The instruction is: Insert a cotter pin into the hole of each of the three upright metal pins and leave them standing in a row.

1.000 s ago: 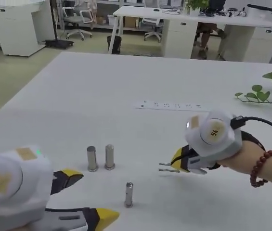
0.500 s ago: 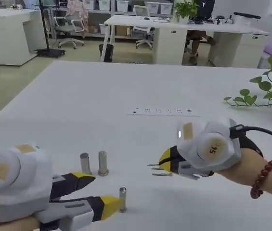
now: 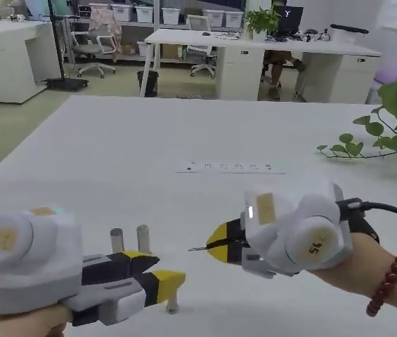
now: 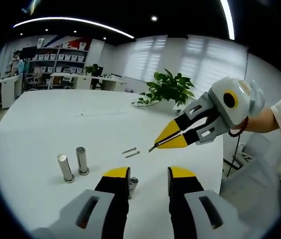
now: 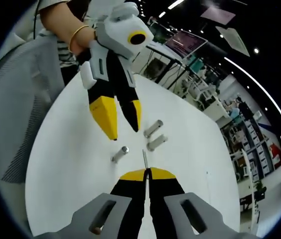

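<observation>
From the head view, the left gripper sits low at the near left. Its yellow-tipped fingers are apart and point to the right. A single metal pin stands on the white tabletop just under the lower finger, partly hidden by it. A pair of metal pins stands upright side by side just beyond that gripper. The right gripper comes in from the right with its fingers together, and a thin cotter pin pokes out of the tips toward the left. It hangs above the tabletop, near the single pin but apart from it. Farther back are a power strip and a leafy plant.

In the left gripper view, this gripper's own two fingers rise from the bottom with a clear gap between them. The single metal pin stands in that gap, close beside the left-hand finger, and I cannot tell whether they touch. The pair stands off to the left. Two spare cotter pins lie flat on the tabletop just beyond. The right gripper reaches in from the right with its tips closed on the cotter pin, which angles down above the spare ones.

In the right gripper view, the fingers are pressed together on the cotter pin, which sticks straight out ahead. The single metal pin is just beyond it to the left, and the pair is a little farther on. The left gripper hangs above them, its fingers spread.
</observation>
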